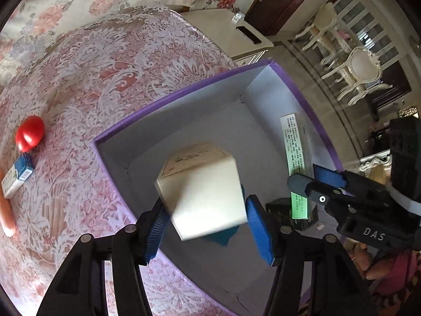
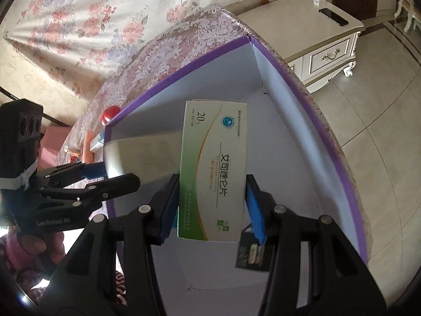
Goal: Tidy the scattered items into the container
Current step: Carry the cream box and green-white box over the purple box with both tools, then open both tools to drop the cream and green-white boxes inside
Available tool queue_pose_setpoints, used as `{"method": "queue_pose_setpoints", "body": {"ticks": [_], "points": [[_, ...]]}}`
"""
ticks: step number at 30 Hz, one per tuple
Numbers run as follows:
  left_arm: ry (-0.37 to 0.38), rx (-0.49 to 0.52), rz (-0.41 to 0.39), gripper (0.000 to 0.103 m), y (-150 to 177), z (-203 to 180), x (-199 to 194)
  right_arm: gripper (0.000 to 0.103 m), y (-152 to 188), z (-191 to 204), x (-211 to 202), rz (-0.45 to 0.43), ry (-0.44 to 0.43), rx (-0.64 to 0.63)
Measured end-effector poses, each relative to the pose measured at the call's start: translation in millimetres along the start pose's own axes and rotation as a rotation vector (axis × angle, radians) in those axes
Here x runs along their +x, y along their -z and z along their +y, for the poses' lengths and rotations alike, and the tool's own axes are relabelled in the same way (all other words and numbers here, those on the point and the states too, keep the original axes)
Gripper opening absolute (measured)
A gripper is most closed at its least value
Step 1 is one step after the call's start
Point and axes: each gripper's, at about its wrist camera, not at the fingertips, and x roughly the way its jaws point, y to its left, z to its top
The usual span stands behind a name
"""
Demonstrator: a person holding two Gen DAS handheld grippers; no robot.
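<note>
A purple-rimmed box (image 1: 184, 89) with a white inside stands on the floral bed cover; it also shows in the right wrist view (image 2: 342, 158). My left gripper (image 1: 204, 226) is over the box with a cream carton (image 1: 202, 194) between its blue pads; the right pad stands slightly off the blurred carton. My right gripper (image 2: 213, 205) is shut on a green and white medicine box (image 2: 215, 168) held inside the container. A dark packet (image 2: 252, 255) lies on the container floor. A teal item (image 1: 223, 237) lies under the carton.
On the bed cover left of the box lie a red round item (image 1: 29, 137), a blue and white small carton (image 1: 17, 176) and an orange sausage-like item (image 1: 6, 216). A cream nightstand (image 2: 315, 34) with a phone stands beyond the bed. Tiled floor lies to the right.
</note>
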Motion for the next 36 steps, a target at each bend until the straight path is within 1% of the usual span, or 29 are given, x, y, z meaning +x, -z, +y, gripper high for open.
{"method": "queue_pose_setpoints", "body": {"ticks": [7, 10, 12, 15, 17, 20, 21, 24, 28, 36], "points": [[-0.045, -0.001, 0.007, 0.059, -5.4, 2.3, 11.3, 0.052, -15.5, -7.6, 9.2, 0.018, 0.01, -0.039], [-0.048, -0.008, 0.006, 0.059, -5.8, 6.0, 8.9, 0.052, -19.6, -8.2, 13.2, 0.023, 0.009, -0.049], [-0.041, -0.024, 0.006, 0.06, -5.3, 9.1, 6.3, 0.053, -21.2, -8.3, 17.6, 0.034, 0.02, -0.057], [-0.005, -0.056, 0.0, 0.063, -3.5, 13.3, 1.0, 0.053, -22.0, -13.2, 21.8, 0.042, 0.04, -0.043], [0.024, -0.073, -0.008, 0.074, -0.6, 15.3, -2.5, 0.053, -21.8, -16.4, 21.3, 0.038, 0.034, -0.033], [0.065, -0.079, -0.029, 0.081, 4.9, 14.7, -6.5, 0.054, -20.5, -16.9, 14.4, 0.017, 0.04, -0.033], [0.064, -0.077, -0.036, 0.081, 6.2, 14.1, -7.9, 0.054, -20.3, -16.6, 11.8, 0.007, 0.045, -0.033], [0.064, -0.076, -0.055, 0.082, 8.7, 13.6, -12.2, 0.054, -18.9, -14.2, 3.3, -0.015, 0.039, -0.029], [0.078, -0.1, -0.072, 0.082, 11.8, 19.1, -20.1, 0.055, -16.3, -7.5, -2.9, -0.021, 0.02, -0.032], [0.118, -0.17, -0.119, 0.082, 24.8, 40.9, -44.0, 0.056, -8.6, 12.9, 4.0, 0.011, -0.007, -0.034]]}}
